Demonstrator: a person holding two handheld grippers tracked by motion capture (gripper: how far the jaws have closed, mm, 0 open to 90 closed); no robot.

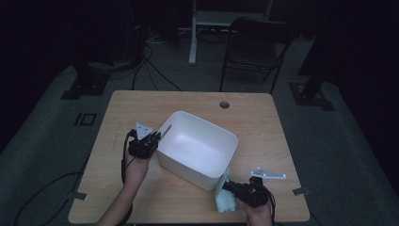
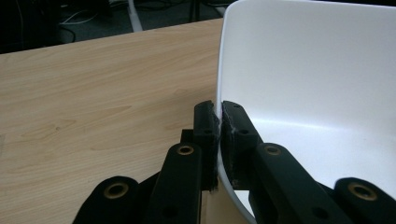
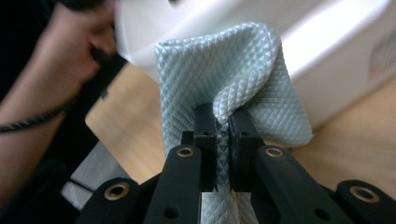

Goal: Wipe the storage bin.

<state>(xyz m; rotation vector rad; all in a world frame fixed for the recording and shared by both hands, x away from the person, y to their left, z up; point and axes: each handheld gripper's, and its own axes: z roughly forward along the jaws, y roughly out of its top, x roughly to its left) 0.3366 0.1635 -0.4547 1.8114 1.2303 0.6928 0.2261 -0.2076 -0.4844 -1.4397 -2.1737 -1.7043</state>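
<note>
My left claw [image 1: 151, 139] grips the tub [image 1: 197, 147] rim, left of centre, to steady it. My right claw [image 1: 229, 186] pinches the cloth [image 1: 225, 198], lower right, ready for wiping.

In the right gripper view the cloth [image 3: 233, 74] runs off the bottom edge behind the right tool [image 3: 223, 126], and the person's hand [image 3: 77, 42] at upper left is blurred. In the left gripper view the white tub [image 2: 317, 70] is cut by the top and right edges. In the high view, the room beyond the counter [image 1: 141, 108] is too dark to read.
</note>
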